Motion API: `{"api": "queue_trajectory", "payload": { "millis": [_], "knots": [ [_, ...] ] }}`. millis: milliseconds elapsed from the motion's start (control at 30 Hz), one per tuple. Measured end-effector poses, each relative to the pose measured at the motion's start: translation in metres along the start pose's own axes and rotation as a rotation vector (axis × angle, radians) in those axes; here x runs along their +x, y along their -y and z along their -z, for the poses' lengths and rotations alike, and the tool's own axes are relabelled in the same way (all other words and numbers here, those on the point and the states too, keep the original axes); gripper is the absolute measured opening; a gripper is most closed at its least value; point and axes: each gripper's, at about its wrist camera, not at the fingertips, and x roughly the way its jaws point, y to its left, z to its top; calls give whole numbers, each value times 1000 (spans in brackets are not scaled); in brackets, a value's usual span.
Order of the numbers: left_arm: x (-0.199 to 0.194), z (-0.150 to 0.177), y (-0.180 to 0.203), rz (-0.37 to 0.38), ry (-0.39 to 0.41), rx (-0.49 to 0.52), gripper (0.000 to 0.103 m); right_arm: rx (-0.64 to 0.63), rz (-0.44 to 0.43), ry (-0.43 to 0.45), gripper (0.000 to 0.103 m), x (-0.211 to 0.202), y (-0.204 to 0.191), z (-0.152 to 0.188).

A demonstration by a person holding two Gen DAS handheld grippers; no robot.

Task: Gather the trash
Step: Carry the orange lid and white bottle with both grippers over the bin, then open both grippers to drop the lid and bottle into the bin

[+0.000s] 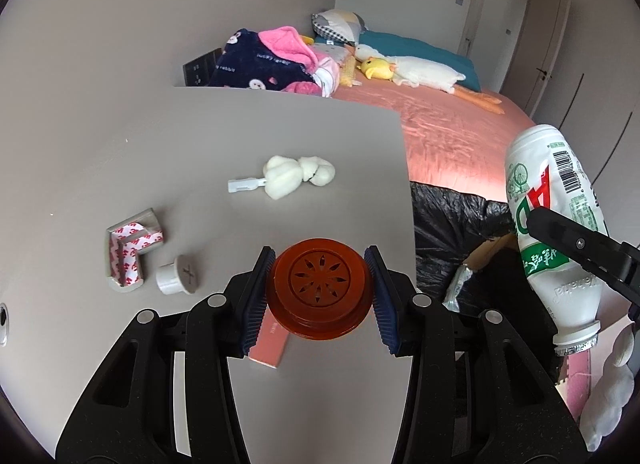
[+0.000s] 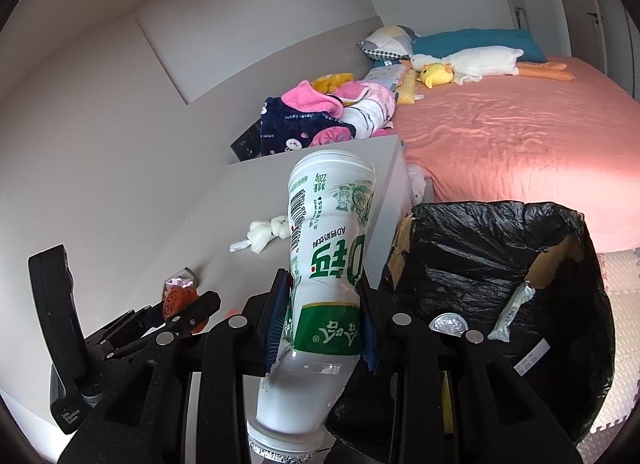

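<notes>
My left gripper (image 1: 320,288) is shut on a round orange-brown cap (image 1: 319,288) with a flower-pattern top, held just above the grey table (image 1: 200,135). My right gripper (image 2: 324,320) is shut on a white and green drink bottle (image 2: 328,264), held neck down beside the bin; the bottle also shows in the left wrist view (image 1: 556,223). A cardboard bin lined with a black bag (image 2: 500,264) stands right of the table and holds a clear wrapper (image 2: 514,312) and a round foil lid (image 2: 448,324).
On the table lie a crumpled white tissue (image 1: 298,175) with a small white plastic piece (image 1: 246,183), a grey corner guard with red-printed tape (image 1: 130,252), a white plug (image 1: 178,276) and a pink card (image 1: 270,344). A pink bed (image 2: 500,135) with toys lies behind.
</notes>
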Motion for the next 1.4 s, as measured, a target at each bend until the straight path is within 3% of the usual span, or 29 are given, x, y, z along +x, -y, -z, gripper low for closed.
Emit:
{"api": "queue_trajectory", "payload": {
  "millis": [1133, 1267, 1300, 1333, 1367, 1400],
  "knots": [
    [34, -13, 115, 189, -43, 179, 45, 142, 183, 85, 34, -47, 103, -11],
    [37, -14, 121, 243, -58, 191, 46, 160, 198, 81, 34, -48, 115, -13],
    [38, -13, 122, 278, -67, 191, 55, 163, 203, 75, 37, -49, 117, -13],
    [38, -13, 121, 303, -73, 186, 82, 168, 219, 72, 50, -48, 118, -13],
    [38, -14, 121, 318, -68, 179, 92, 173, 247, 80, 59, -50, 120, -13],
    [35, -14, 121, 329, -50, 173, 97, 174, 281, 96, 74, -52, 120, -12]
  ]
}}
